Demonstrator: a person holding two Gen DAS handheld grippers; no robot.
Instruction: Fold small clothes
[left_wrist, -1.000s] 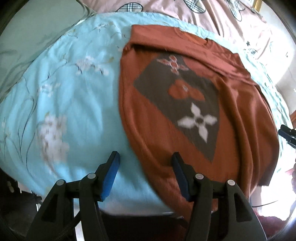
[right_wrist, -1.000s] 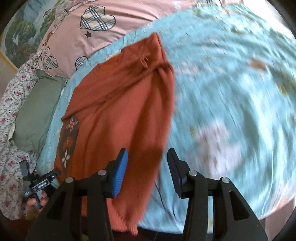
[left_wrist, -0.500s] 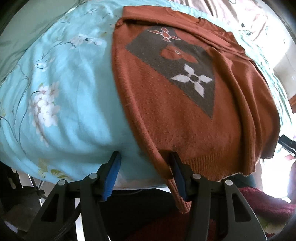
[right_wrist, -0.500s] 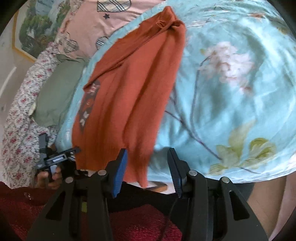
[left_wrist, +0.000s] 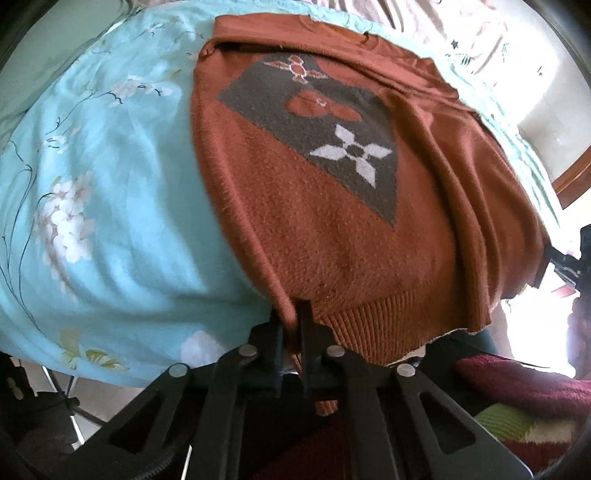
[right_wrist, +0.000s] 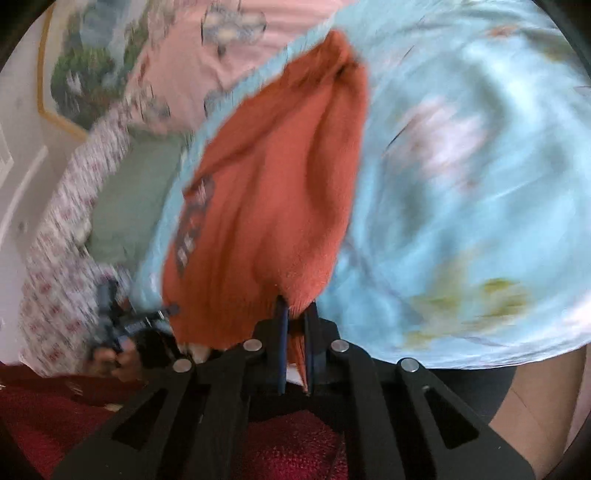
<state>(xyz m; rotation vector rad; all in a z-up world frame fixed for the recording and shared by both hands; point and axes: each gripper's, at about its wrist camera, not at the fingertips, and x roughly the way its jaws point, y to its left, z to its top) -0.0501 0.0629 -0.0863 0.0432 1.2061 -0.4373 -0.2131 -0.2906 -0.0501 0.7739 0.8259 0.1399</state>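
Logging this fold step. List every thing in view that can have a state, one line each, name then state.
left gripper: shut on the sweater's near hem corner.
right gripper: shut on the sweater's other near hem corner.
sweater: spread out, pattern side up, not yet folded, hem hanging over the bed edge.
bedsheet: spread under the sweater, slightly wrinkled.

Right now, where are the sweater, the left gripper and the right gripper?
sweater (left_wrist: 325, 236): left wrist view, plain knit below the grey patch.
left gripper (left_wrist: 290, 321): left wrist view, fingertips shut on the hem.
right gripper (right_wrist: 295, 314): right wrist view, fingertips shut on the hem.
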